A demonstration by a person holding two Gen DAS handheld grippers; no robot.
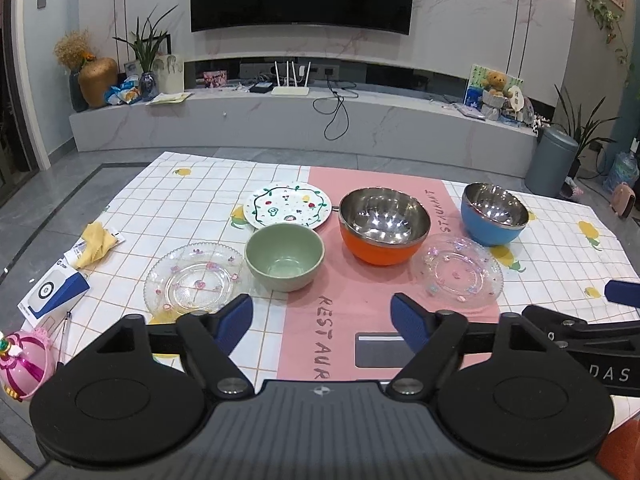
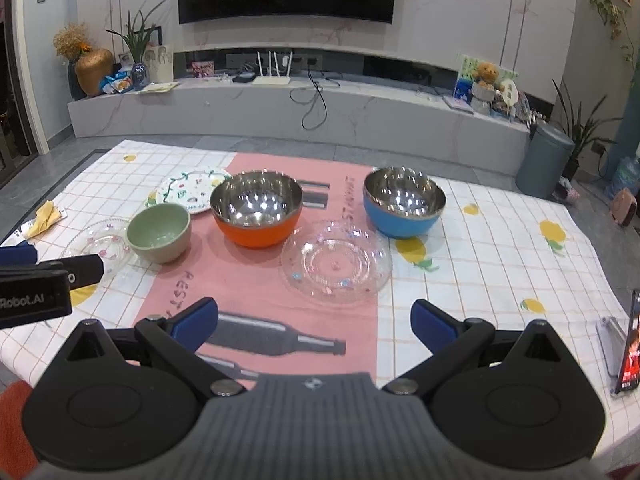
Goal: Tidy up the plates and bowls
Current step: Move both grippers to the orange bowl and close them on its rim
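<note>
Both grippers spread, nothing held: left gripper [image 1: 322, 316], right gripper [image 2: 314, 320]. Green bowl [image 1: 284, 256] sits btwn the two glass plates [image 1: 196, 280] [image 1: 458, 274]. I'd straddle one rim squarely w/ the pads, then close slow.

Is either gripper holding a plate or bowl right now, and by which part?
Nothing is held. The left gripper and the right gripper are both open over the tablecloth, short of the dishes.

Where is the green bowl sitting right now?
The green bowl stands on the tablecloth left of centre in both views, between a clear glass plate and the orange bowl, just in front of the painted plate.
</note>
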